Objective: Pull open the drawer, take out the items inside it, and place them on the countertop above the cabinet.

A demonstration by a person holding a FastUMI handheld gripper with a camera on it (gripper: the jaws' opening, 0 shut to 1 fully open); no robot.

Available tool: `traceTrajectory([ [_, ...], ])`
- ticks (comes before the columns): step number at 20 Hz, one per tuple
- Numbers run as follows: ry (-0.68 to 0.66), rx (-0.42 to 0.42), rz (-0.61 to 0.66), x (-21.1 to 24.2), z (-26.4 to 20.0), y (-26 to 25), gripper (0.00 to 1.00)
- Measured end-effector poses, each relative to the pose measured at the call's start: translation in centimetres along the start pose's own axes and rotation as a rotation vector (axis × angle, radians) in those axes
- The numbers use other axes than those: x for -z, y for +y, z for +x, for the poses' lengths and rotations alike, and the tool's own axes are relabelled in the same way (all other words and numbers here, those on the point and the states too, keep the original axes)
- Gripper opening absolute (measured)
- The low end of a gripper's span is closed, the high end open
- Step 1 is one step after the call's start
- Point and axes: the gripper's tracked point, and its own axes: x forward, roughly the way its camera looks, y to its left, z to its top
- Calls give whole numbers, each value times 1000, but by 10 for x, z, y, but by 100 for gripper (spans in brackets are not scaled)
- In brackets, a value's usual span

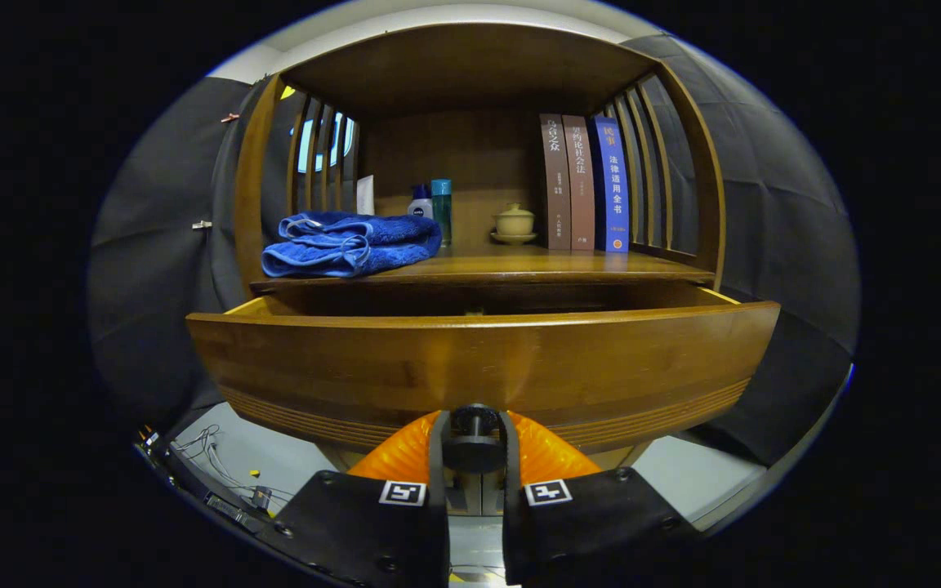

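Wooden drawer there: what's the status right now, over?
Gripper shut on the dark round drawer knob. Brown wooden drawer pulled partly open, contents hidden behind its front. Folded blue towel on the countertop above. Nothing blocking.

Bottom centre of frame: gripper (474, 434), two-finger type, symm. L/R. Fingers (399, 457) ribbed w/ fine crosswise ridges, curved outward, tapering fwd, closed onto round knob (474, 420) from both sides. Behind each, flat matte plate (356, 527), angular outline, widening toward lower edge of frame. One square b/w marker (402, 492) on inner top corner of each plate. Small round screws (325, 474) along plate edges. Narrow slot btw plates, lighter metal parts inside.
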Motion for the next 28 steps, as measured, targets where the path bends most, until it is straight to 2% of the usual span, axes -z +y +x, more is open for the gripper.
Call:
traceTrajectory([
  [11,58,6,13,28,-67,0,29],
  [18,60,9,3,33,-77,3,30],
  [20,68,10,-3,31,-79,3,34],
  [21,77,9,-2,33,-79,3,41],
  [24,2,0,18,3,-90,5,49],
  [28,-26,32,-8,-48,-104,-2,88],
])
